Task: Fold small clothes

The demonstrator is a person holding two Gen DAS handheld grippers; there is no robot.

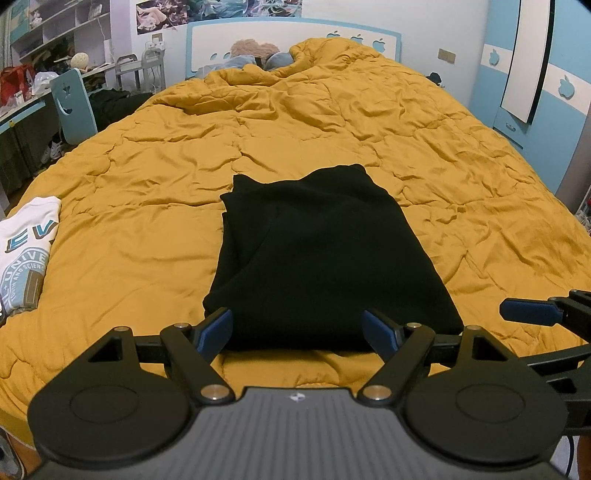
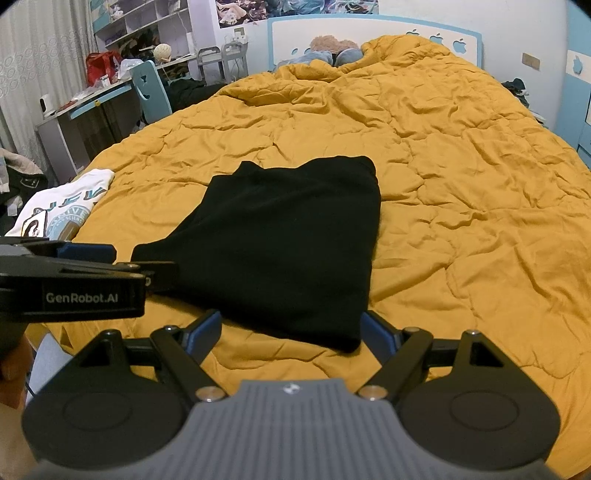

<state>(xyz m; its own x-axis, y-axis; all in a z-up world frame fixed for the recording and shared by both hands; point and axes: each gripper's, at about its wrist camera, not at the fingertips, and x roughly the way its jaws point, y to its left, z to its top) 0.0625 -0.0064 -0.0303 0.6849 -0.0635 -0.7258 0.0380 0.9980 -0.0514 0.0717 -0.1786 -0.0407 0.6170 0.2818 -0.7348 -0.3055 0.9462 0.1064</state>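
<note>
Mustard quilt (image 1: 332, 122) covers bed; blue headboard (image 1: 291, 29).

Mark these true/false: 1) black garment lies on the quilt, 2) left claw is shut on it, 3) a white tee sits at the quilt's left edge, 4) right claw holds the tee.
1) The black garment lies on the quilt. True.
2) The left claw is shut on it. False: it is open at the garment's near edge.
3) The white tee sits at the left edge. True.
4) The right claw holds the tee. False: it is open and empty.
</note>
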